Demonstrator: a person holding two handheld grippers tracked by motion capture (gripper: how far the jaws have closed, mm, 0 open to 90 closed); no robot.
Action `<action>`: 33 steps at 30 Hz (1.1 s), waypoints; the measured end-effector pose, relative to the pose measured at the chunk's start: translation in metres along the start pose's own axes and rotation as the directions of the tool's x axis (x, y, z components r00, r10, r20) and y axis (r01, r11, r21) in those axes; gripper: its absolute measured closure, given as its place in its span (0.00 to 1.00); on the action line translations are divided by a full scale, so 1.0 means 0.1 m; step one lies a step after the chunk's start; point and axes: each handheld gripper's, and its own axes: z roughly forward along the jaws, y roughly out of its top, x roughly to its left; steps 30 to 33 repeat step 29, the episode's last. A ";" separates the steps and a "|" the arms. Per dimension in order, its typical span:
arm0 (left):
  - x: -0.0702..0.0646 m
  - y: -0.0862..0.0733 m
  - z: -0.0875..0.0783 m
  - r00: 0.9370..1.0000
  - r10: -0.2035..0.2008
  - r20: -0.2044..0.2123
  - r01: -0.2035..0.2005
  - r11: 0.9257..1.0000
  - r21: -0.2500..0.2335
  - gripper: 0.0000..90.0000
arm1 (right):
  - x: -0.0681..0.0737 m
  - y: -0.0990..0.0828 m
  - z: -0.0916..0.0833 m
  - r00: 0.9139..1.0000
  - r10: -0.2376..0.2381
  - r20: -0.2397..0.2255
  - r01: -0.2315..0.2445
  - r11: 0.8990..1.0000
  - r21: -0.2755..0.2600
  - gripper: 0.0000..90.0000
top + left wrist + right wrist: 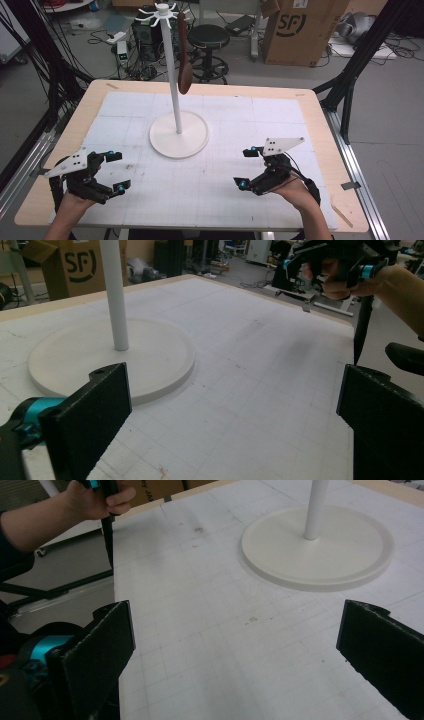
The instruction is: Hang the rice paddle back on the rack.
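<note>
White stand (178,134) sits mid-table on the gridded mat (150,200), and a brown wooden spoon (184,55) hangs from a hook at its top. I have my left gripper (116,172) near the mat's left front with jaws spread wide, holding nothing. My right gripper (247,168) mirrors it on the right, equally open and empty, both well apart from the stand.

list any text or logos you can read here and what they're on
"SF" in a ring, printed on the cardboard box behind the table; the same "SF" mark shows on the box in the left gripper view.
A small label near the box's top edge is too blurred to read.
The mat, stand and both tongs carry no readable text.
</note>
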 end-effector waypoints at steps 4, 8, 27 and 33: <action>0.00 0.00 0.00 1.000 -0.001 0.003 0.001 1.000 -0.002 0.02 | 0.01 -0.04 0.00 1.000 -0.003 0.008 0.003 1.000 0.004 0.01; 0.00 0.00 0.00 1.000 -0.001 0.005 0.001 1.000 0.000 0.02 | 0.03 -0.08 -0.02 1.000 -0.011 0.025 0.011 1.000 0.009 0.01; 0.01 0.00 0.01 1.000 0.005 0.007 -0.005 1.000 0.002 0.02 | 0.04 -0.29 -0.08 0.998 0.009 0.069 -0.008 1.000 -0.018 0.01; 0.00 0.00 0.01 1.000 0.004 0.004 -0.004 1.000 0.003 0.02 | 0.04 -0.30 -0.10 0.997 0.009 0.074 -0.007 1.000 -0.025 0.01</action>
